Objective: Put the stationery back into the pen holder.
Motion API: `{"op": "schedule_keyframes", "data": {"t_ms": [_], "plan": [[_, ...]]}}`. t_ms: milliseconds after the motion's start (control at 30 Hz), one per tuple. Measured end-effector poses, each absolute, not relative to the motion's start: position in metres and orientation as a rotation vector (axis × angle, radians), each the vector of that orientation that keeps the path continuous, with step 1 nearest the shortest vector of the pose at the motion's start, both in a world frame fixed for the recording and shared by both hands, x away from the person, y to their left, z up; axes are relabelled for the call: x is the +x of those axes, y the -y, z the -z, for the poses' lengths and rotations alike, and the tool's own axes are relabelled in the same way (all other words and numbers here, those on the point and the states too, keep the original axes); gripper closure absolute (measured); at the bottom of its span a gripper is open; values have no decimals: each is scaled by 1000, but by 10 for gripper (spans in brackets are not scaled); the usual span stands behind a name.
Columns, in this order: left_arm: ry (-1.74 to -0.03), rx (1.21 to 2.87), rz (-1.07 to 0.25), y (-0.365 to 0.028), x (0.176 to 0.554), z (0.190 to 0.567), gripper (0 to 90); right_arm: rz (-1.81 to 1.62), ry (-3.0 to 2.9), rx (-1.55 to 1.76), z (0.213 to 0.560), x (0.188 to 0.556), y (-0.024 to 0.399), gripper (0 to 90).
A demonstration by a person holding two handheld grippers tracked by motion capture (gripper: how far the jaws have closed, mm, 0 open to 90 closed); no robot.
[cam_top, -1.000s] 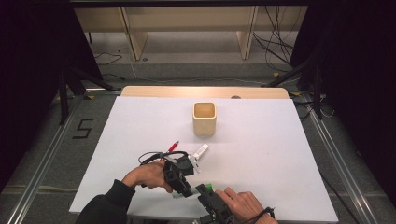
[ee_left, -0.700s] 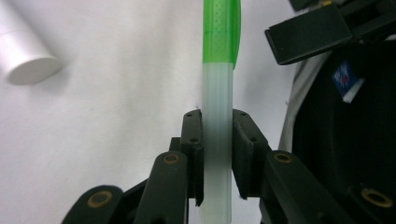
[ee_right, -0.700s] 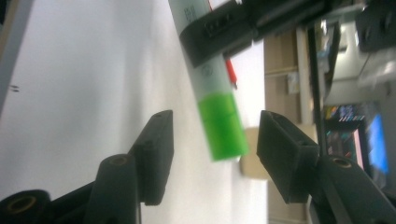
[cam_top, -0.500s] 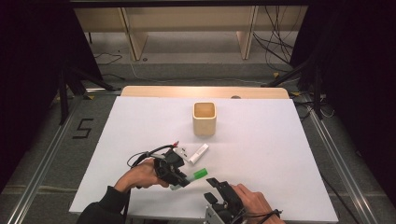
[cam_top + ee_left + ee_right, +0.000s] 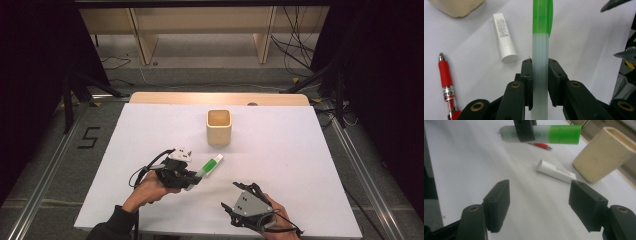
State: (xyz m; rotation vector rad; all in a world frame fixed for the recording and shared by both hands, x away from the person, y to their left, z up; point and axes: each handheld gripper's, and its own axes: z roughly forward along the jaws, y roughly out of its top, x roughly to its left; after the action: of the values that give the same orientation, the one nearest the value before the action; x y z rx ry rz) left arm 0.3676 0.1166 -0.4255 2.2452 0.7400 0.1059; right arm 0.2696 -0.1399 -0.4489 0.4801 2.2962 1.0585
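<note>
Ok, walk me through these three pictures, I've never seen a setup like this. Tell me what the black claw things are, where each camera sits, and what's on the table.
No robot here: a person holds a hand-operated two-jaw gripper in each hand. The high view looks down from above the person's side of the white table. The other two cameras ride on the grippers and look out along their black jaws.

The left gripper is shut on a frosted stick with a green cap, held up off the table. The right gripper holds nothing; its jaws have just been opening and stand wide apart.

On the table lie a small white tube and a red pen. Farther back stands a beige square cup, open at the top.
</note>
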Motion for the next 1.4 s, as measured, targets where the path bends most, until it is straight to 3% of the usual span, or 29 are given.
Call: {"op": "schedule_keyframes", "data": {"t_ms": [233,767,1400], "plan": [[-818,2120,-214,-119,369,427,763,-1191,-2291,697,444,278,151,335],[-898,1901,-323,-127,376,414,762,-1357,-2227,996,443,287,189,292],[-956,1782,-378,-103,426,388,762,-1408,-2205,1077,447,277,208,267]]}}
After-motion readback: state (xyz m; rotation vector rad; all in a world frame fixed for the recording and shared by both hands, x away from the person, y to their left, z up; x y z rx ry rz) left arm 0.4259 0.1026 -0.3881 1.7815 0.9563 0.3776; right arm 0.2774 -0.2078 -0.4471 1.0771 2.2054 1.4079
